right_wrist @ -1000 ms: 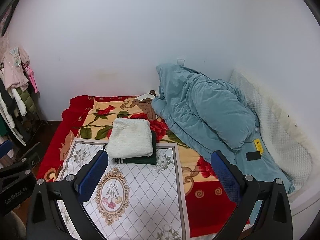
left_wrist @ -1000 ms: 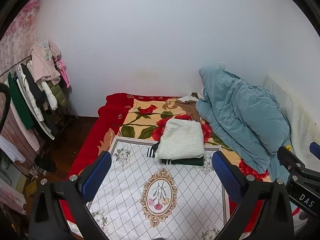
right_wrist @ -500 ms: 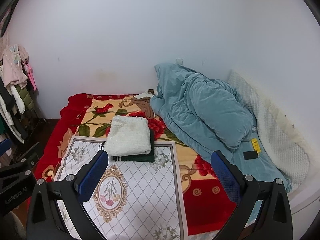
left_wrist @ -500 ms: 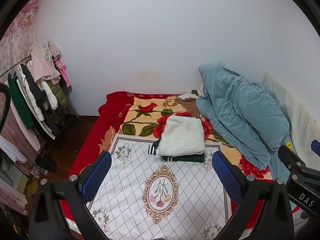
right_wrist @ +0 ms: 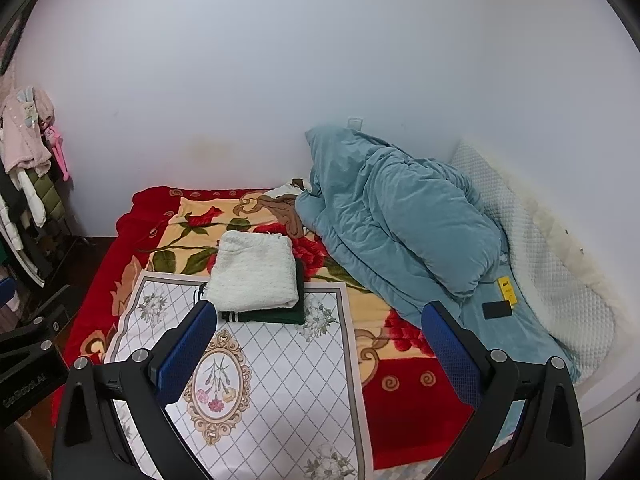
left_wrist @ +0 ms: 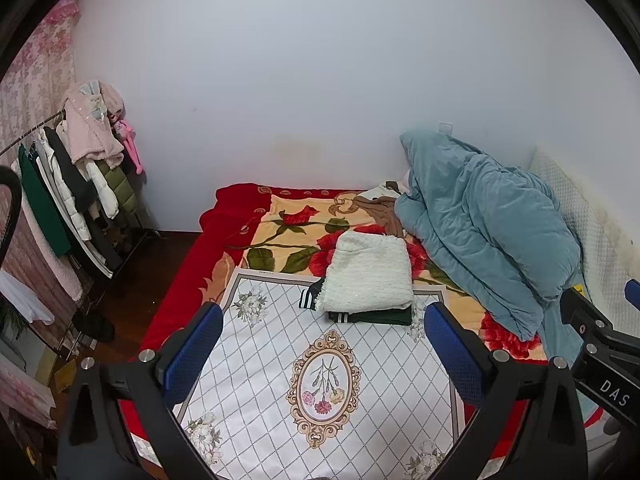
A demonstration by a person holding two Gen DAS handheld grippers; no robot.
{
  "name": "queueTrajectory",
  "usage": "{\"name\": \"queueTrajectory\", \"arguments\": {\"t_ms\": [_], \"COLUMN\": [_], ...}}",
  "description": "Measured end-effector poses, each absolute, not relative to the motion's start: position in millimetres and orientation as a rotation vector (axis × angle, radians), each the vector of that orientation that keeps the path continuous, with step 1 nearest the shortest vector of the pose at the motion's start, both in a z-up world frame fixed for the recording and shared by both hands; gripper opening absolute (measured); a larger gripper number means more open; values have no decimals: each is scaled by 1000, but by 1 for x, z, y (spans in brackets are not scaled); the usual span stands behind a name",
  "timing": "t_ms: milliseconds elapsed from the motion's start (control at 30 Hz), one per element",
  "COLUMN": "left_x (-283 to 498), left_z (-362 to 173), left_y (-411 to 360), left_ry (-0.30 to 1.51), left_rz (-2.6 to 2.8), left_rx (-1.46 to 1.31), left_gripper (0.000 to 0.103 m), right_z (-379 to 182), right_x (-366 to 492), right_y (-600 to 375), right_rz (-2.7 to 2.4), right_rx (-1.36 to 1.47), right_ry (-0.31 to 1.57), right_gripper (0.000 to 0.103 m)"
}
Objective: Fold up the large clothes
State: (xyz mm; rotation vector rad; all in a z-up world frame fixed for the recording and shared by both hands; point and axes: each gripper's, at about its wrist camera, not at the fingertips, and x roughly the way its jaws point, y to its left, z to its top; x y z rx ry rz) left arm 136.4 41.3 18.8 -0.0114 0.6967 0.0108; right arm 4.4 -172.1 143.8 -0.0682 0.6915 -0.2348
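Left hand-held gripper (left_wrist: 324, 354) and right hand-held gripper (right_wrist: 320, 352): jaws spread wide, empty, above the near end of the patterned mat (left_wrist: 280, 360). Folded white garment (left_wrist: 370, 276) stacked on folded dark green garment (left_wrist: 372, 316) at the mat's far edge. Risks: careless contact toppling the stack; brown garment (left_wrist: 380, 210) half buried under blue duvet (left_wrist: 480, 232), likely to snag if pulled.
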Motion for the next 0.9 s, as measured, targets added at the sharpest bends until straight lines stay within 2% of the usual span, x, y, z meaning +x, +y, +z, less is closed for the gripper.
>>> {"name": "queueTrajectory", "arguments": {"t_ms": [900], "left_x": [133], "left_z": [23], "left_y": [43], "left_ry": [676], "left_rz": [5], "left_rx": [11], "left_gripper": [103], "right_z": [142], "right_x": [-1], "right_y": [-176], "right_rz": [-234], "right_rx": [-57], "right_ry": [693], "right_gripper": [103]}}
